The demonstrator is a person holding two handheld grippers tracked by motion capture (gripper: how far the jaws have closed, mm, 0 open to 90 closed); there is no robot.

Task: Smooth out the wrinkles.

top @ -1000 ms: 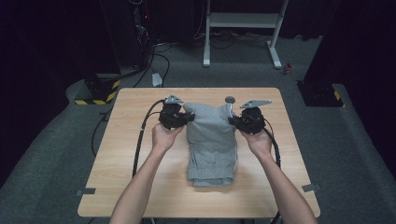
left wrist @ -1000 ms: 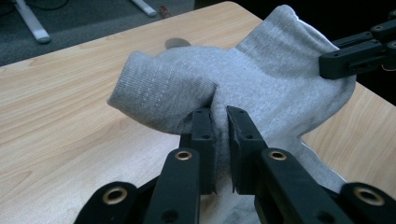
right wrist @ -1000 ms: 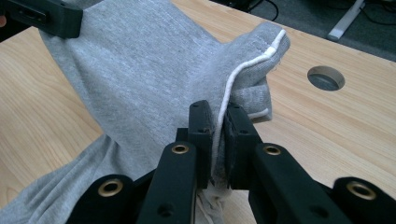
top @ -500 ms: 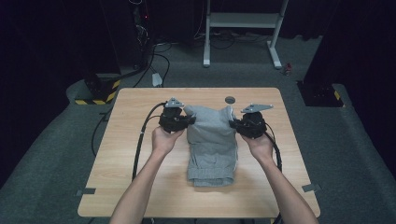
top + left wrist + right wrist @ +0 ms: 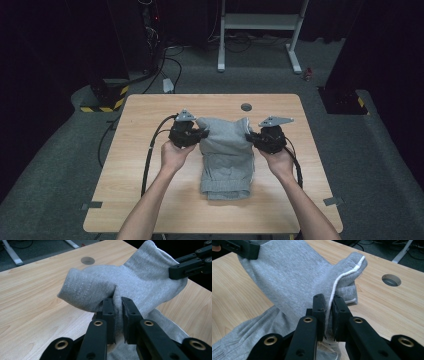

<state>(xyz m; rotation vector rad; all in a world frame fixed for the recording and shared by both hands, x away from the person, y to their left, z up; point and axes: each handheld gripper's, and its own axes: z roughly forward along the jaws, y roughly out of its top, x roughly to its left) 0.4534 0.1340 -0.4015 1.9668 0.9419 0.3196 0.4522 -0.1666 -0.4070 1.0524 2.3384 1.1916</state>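
Note:
A grey folded garment (image 5: 226, 155) of sweatshirt cloth lies in the middle of the wooden table (image 5: 145, 175). Its far end is lifted off the wood between both grippers. My left gripper (image 5: 196, 136) is shut on the garment's left edge, and in the left gripper view (image 5: 117, 305) grey cloth (image 5: 140, 277) is pinched between the jaws. My right gripper (image 5: 254, 139) is shut on the right edge; its own view (image 5: 327, 305) has a white-trimmed hem (image 5: 342, 277) clamped between the jaws. The near end with the gathered waistband (image 5: 226, 187) rests flat on the table.
A round cable hole (image 5: 246, 106) sits in the table near the far edge. Black cables (image 5: 150, 150) trail off the left side of the table. Beyond it stand a white metal frame (image 5: 260, 30) and a yellow-black striped base (image 5: 102, 102) on grey floor.
Both grippers have drawn slightly toward the person with the garment's far end held between them. The cloth stays pinched on both sides.

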